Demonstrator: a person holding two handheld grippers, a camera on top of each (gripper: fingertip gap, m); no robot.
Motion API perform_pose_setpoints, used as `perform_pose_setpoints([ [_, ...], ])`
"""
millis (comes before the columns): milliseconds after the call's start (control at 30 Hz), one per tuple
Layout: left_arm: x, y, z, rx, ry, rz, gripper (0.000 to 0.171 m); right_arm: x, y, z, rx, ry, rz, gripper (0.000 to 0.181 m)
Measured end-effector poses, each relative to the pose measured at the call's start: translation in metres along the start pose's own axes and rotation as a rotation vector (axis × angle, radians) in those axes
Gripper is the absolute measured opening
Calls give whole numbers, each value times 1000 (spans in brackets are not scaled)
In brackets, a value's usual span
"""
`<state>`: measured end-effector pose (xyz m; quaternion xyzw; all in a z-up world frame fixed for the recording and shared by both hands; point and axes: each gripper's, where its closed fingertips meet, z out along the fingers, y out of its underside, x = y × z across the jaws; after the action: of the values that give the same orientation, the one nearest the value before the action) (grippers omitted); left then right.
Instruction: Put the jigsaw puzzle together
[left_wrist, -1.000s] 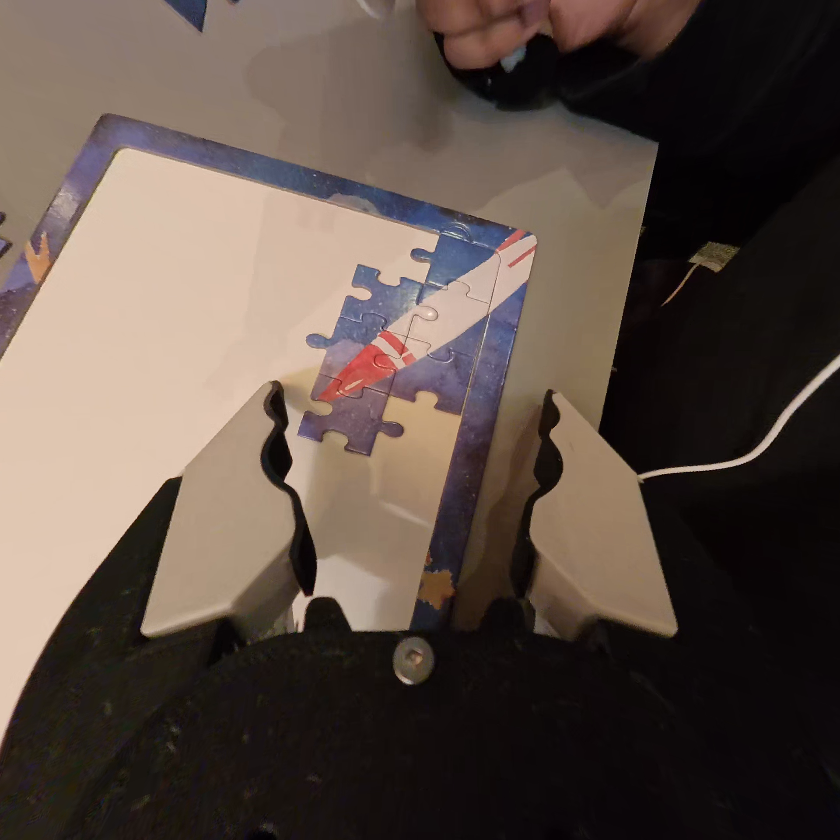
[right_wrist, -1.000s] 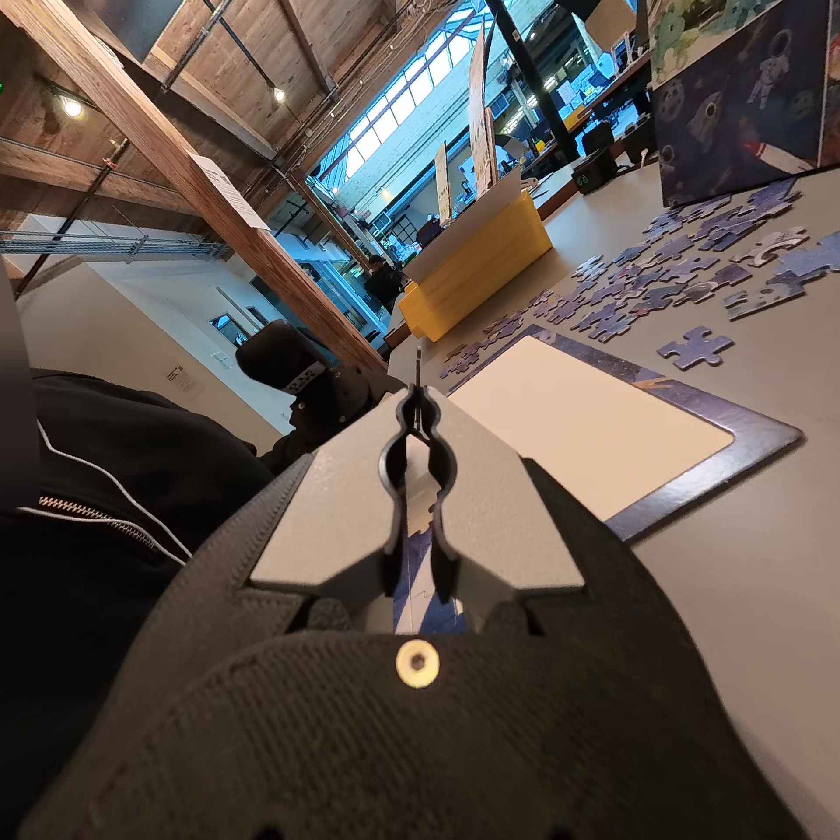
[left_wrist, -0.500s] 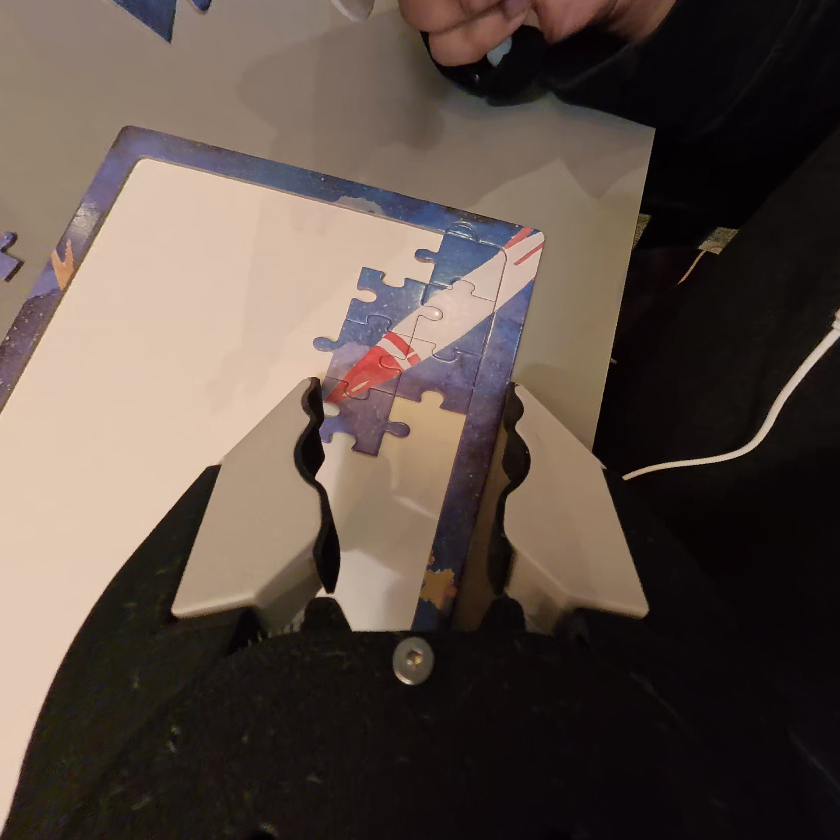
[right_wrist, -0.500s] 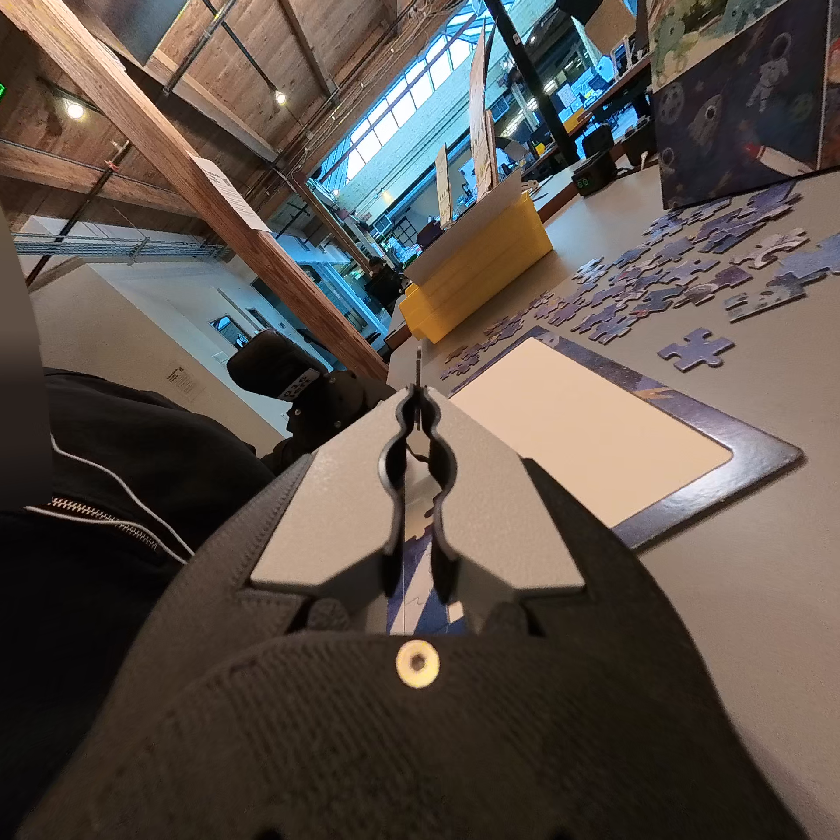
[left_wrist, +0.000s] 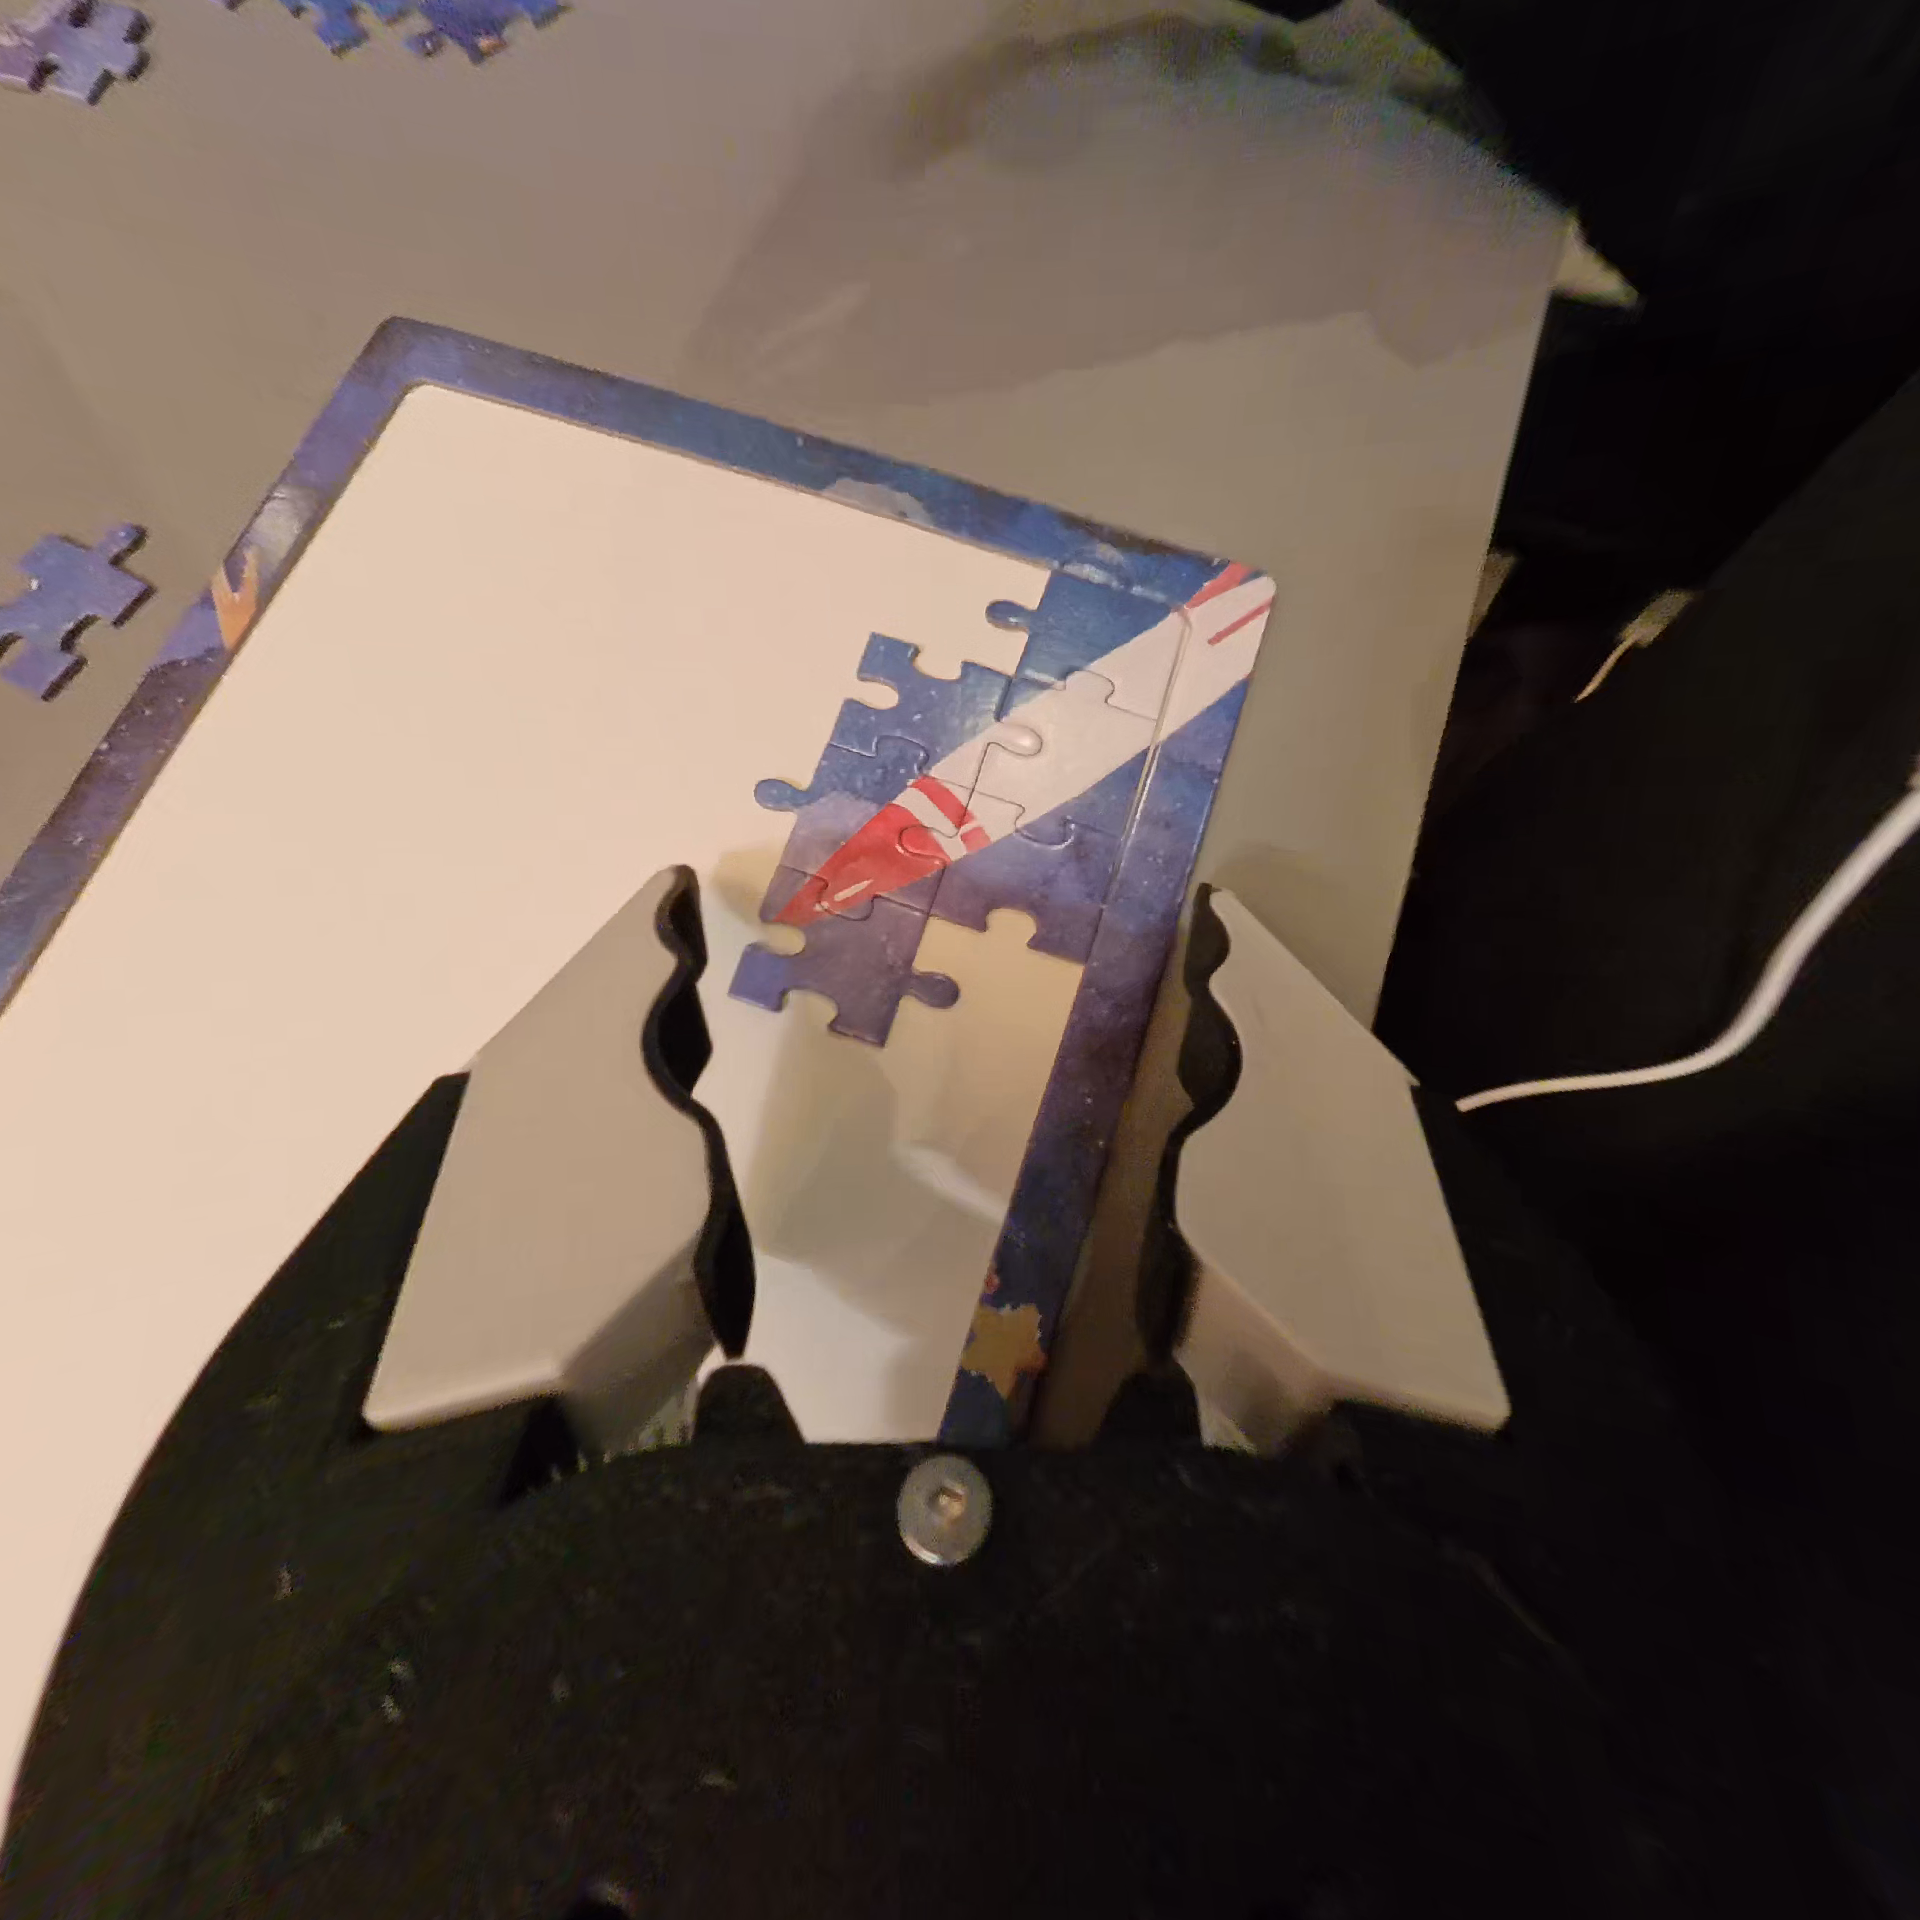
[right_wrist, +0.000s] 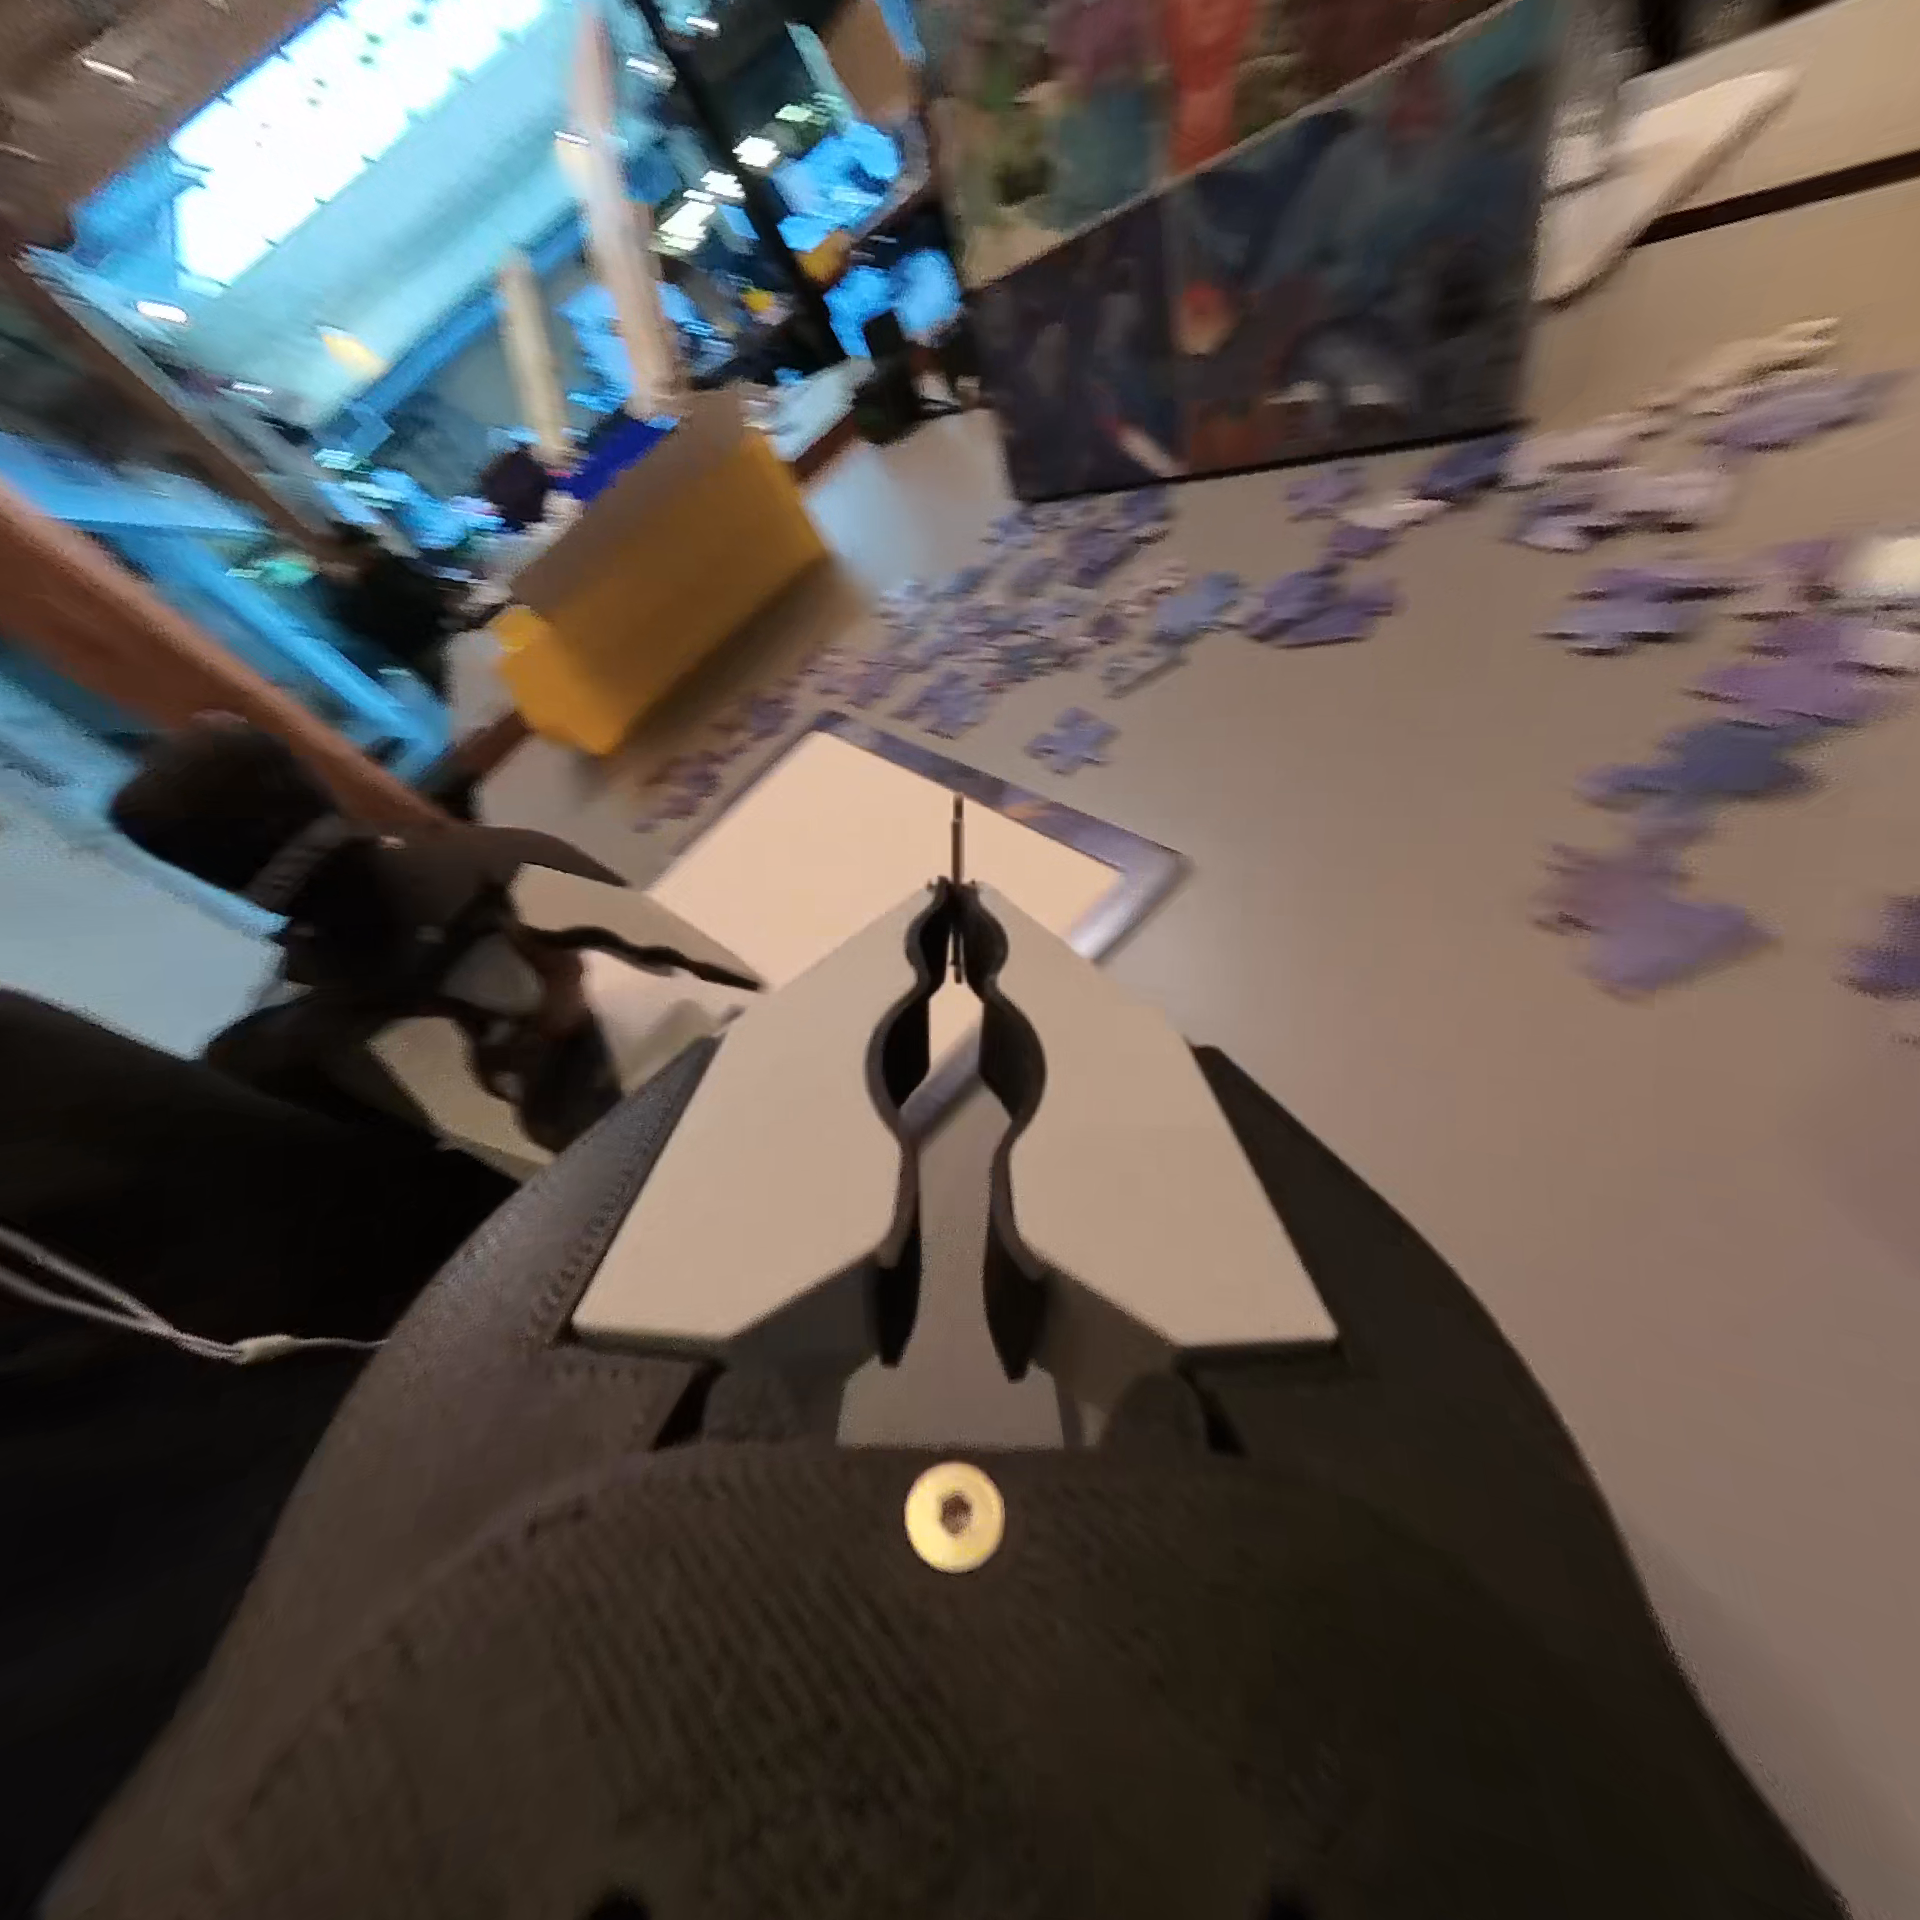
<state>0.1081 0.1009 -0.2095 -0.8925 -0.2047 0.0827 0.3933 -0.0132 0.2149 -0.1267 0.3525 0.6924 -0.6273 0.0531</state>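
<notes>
Since a second ago the left gripper (left_wrist: 940, 914) has narrowed its gap, yet its jaws stand apart and empty above the lower right part of the puzzle tray (left_wrist: 644, 426), one finger over the white tray floor, the other just outside the blue border. The person's hand that showed at the top of the left wrist view is gone from it, and the right wrist view has swung and gone blurry. Between the left fingers' tips, in mid-frame, sits the joined cluster of pieces (left_wrist: 997, 790) showing a red-and-white rocket, fitted into the tray's right corner. A single loose piece (left_wrist: 68, 608) lies at the left edge on the grey table (left_wrist: 623, 187).

Centre frame in the right wrist view, the right gripper (right_wrist: 956, 894) is clamped on a thin puzzle piece (right_wrist: 955, 831) held edge-on. Beyond it lie scattered loose pieces (right_wrist: 1662, 644), a yellow box (right_wrist: 665, 582) at upper left, and the puzzle box (right_wrist: 1268, 343) at upper right. A white cord (left_wrist: 1704, 997) crosses dark clothing at right.
</notes>
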Motion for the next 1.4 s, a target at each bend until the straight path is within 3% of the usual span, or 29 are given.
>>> perform_pose_setpoints([
  [67, 2, -11, -7, 79, 63, -73, 100, 22, 1, -19, -14, 106, 15, 0],
  [133, -6, -24, -18, 166, 93, -137, 105, 36, 12, -26, -65, 120, 79, 0],
  [367, -70, -55, -58, 364, -58, -205, 108, 50, 46, -13, -194, 135, 171, 2],
  [500, -109, -64, -80, 447, -135, -231, 106, 67, 33, -25, -163, 319, 24, 33],
  [567, -130, -72, -93, 495, -171, -228, 104, 66, 19, -30, -137, 385, -64, 34],
  [667, -167, -81, -110, 542, -229, -204, 99, 41, -16, -26, -31, 358, -178, 37],
  [833, -225, -96, -120, 533, -281, -138, 93, 7, -72, 4, 44, 342, -436, 39],
  [967, -265, -71, -106, 417, -370, -121, 92, 40, -84, 47, -14, 399, -540, 40],
  [1133, -278, -30, -112, 399, -373, -202, 88, 81, -39, 95, -171, 371, -458, 45],
  [1267, -288, -33, -130, 507, -346, -297, 86, 107, -7, 109, -337, 411, -459, 54],
  [1400, -296, -26, -133, 497, -384, -310, 85, 113, 5, 112, -418, 424, -423, 63],
])
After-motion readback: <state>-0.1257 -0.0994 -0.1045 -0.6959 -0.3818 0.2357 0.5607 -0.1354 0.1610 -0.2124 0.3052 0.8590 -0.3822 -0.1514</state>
